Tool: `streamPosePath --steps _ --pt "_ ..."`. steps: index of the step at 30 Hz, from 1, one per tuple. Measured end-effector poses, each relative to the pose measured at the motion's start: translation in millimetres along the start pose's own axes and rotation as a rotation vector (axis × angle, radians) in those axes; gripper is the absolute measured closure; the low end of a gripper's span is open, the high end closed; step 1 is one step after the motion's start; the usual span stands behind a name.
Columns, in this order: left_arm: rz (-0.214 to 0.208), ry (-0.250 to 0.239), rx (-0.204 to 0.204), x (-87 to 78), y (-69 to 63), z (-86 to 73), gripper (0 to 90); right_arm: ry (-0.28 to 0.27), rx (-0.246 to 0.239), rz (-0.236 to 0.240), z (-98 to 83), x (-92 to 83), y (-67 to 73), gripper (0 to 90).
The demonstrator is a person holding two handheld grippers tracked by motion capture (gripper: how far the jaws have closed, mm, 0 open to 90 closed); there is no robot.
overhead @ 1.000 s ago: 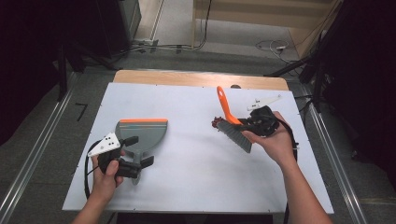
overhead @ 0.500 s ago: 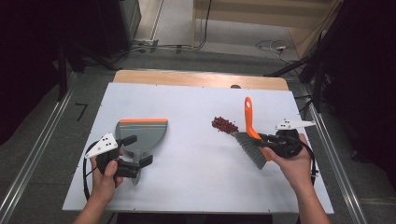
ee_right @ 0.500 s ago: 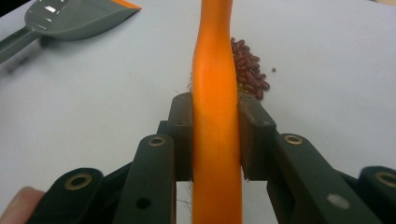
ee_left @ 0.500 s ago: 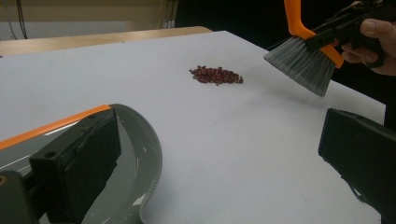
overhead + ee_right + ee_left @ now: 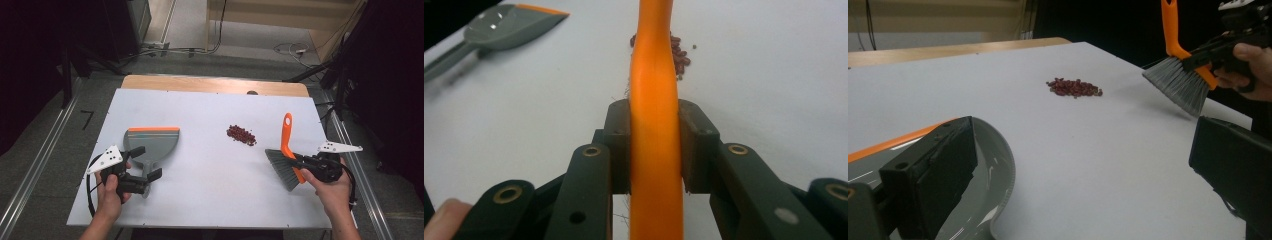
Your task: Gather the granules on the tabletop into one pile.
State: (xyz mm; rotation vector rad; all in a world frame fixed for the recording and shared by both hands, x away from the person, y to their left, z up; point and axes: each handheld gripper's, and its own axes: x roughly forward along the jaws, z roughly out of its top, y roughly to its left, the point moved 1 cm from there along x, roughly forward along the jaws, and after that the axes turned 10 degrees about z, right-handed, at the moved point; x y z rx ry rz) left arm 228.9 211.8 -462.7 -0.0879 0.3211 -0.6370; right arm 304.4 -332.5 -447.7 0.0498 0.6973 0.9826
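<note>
The right gripper has its jaws clamped on the orange handle of a brush, grey bristles angled down toward the white table near its right edge. A small heap of red beans lies just left of the brush, apart from the bristles. Well to the left, a grey dustpan with an orange lip lies flat on the table, nothing in it. The left gripper has its jaws apart, standing on either side of the dustpan's handle.
</note>
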Motion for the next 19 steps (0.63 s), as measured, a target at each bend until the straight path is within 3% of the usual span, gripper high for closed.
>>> streamPosePath --steps 7,10,19 --pt "0.030 -0.009 -0.009 -2.5 5.4 -2.9 0.0 -0.017 0.023 -0.017 -5.3 1.0 -10.6 68.7" --pt "0.038 -0.002 0.007 -1.8 6.5 -4.3 0.0 -0.023 0.034 -0.027 -6.4 0.0 -12.9 68.7" --pt "0.047 -0.025 0.005 -3.2 6.3 -3.9 0.0 -0.036 0.040 -0.021 -6.7 -1.1 -12.4 68.7"
